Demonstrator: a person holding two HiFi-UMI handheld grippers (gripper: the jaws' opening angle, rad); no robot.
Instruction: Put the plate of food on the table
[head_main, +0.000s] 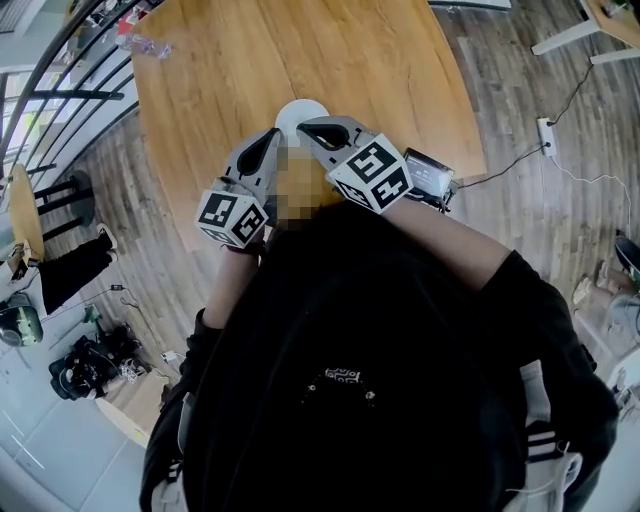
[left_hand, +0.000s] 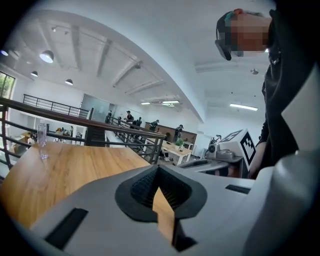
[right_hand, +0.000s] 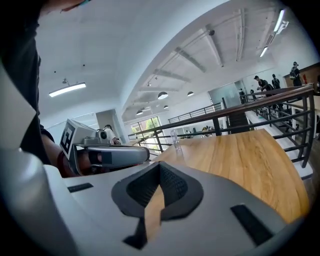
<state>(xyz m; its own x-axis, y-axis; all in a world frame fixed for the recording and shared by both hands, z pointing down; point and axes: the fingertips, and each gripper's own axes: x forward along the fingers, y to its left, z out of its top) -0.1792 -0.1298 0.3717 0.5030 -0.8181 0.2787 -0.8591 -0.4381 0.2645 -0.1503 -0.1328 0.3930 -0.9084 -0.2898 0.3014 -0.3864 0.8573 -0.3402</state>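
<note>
From here I see a table (head_main: 330, 60) of smooth, warm wood with a soft satin sheen, above a floor (head_main: 530, 210) of duller grey-brown planks. The left gripper (left_hand: 159, 172) and right gripper (right_hand: 159, 170) have matt grey plastic shells with black ribbed pads (right_hand: 172, 187). The plate (head_main: 300, 112) looks white and smooth. The railing (left_hand: 75, 117) is dark metal.

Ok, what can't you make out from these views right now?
Plate: head view, only its far rim shows; left gripper, right gripper and a blur patch cover the rest, its contents unseen.
Gripper views: no plate; gripper bodies fill the lower frame.
Bottle: head view, too small to tell contents.
</note>
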